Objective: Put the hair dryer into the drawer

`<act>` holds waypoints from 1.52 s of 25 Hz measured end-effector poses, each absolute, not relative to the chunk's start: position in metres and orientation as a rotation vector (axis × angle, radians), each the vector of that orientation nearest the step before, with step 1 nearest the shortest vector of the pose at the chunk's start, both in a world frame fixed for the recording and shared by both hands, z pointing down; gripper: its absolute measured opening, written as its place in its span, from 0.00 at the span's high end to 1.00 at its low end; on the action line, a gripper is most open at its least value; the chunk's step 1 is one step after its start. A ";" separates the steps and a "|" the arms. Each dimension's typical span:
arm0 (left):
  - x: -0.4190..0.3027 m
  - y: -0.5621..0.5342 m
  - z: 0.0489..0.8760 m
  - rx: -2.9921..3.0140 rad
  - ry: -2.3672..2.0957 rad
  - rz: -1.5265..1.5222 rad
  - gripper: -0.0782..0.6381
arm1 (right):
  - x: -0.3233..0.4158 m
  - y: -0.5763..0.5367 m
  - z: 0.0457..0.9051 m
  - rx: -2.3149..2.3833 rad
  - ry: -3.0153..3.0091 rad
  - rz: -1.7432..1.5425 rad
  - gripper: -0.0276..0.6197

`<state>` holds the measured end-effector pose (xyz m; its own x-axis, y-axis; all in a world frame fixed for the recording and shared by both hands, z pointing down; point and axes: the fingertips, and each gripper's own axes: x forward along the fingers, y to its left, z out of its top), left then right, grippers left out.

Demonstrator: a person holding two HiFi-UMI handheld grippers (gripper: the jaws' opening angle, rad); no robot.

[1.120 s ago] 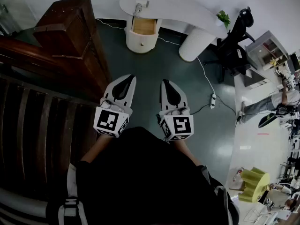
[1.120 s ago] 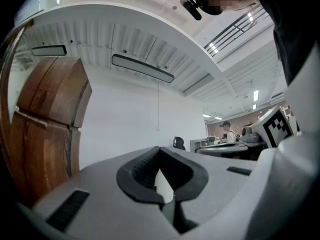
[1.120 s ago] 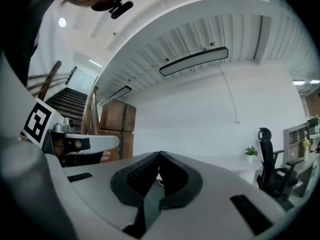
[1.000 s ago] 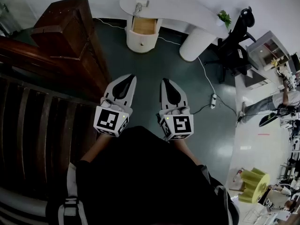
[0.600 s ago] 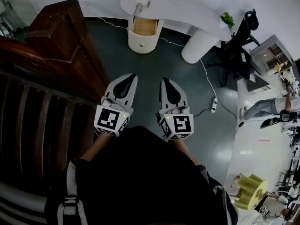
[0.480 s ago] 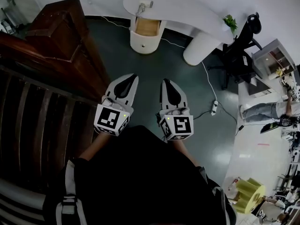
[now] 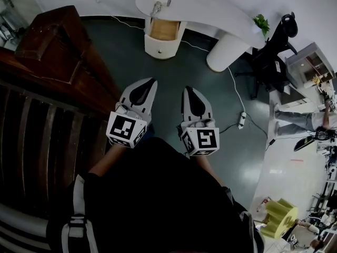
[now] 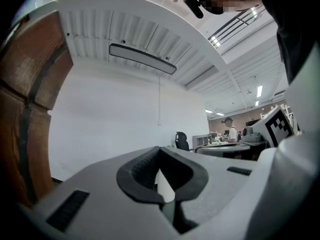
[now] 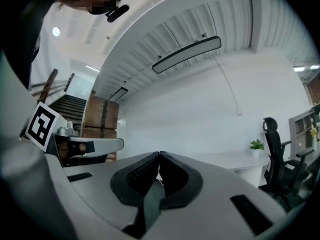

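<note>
your white left gripper (image 7: 149,82) and right gripper (image 7: 188,91) stay shut, empty; you've walked past the dark wooden stair post (image 7: 52,41), so the grey hair dryer (image 7: 156,7) and open light-wood drawer (image 7: 163,29) are nearer, not reached.

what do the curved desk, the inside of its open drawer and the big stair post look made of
Desk: smooth matte white, probably painted or laminated board; seamless rounded top and legs.
Drawer: pale tan interior, looks like bare wood or wood-look board.
Stair post: dark reddish-brown wood with a slight sheen, likely varnished; grain too blurred to confirm.
</note>
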<state>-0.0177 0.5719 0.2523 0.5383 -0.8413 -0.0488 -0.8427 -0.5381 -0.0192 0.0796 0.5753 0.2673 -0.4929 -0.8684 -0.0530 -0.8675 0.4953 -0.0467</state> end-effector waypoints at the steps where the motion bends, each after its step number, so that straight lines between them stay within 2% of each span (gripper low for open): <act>1: -0.018 0.563 0.252 -2.723 1.484 0.051 0.88 | 0.079 0.567 0.267 -1.547 2.657 -0.019 0.92; 20: -0.051 0.361 0.281 -2.797 1.537 -0.034 0.88 | 0.044 0.364 0.292 -1.607 2.698 -0.072 0.92; 38: -0.088 0.314 0.296 -2.851 1.584 -0.006 0.88 | -0.003 0.307 0.303 -1.593 2.757 -0.112 0.92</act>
